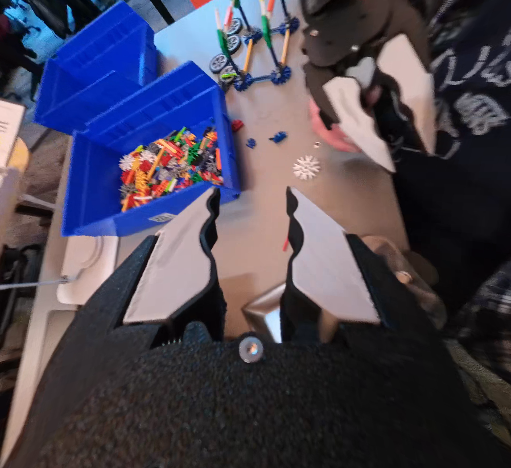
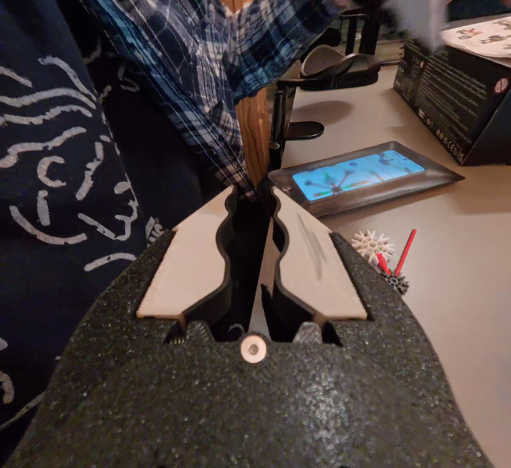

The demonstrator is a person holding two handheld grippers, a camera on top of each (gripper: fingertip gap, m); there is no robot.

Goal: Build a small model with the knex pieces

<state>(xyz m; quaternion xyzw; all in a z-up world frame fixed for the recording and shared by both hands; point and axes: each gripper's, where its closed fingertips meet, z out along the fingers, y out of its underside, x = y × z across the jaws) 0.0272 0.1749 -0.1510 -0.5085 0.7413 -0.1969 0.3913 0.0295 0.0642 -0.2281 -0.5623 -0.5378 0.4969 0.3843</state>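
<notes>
The left tool (image 1: 252, 192) hangs above the counter (image 1: 260, 233) with its jaws spread and nothing between them. Just ahead to its left sits a blue bin (image 1: 154, 214) heaped with coloured building-toy pieces; a second blue bin (image 1: 91, 67) stands behind it. A white snowflake connector (image 1: 306, 167) lies ahead to the right, with small blue pieces (image 1: 278, 137) beyond it. Farther back stands a rod-and-wheel model (image 1: 254, 48), its long axis running away from the camera. The right tool (image 2: 253, 192) has its jaws slightly apart and empty, pointing at a plaid sleeve (image 2: 193, 48). Beside it lie a phone (image 2: 359, 175) with a lit screen, a red rod (image 2: 405, 251) and a black box (image 2: 453, 106).
</notes>
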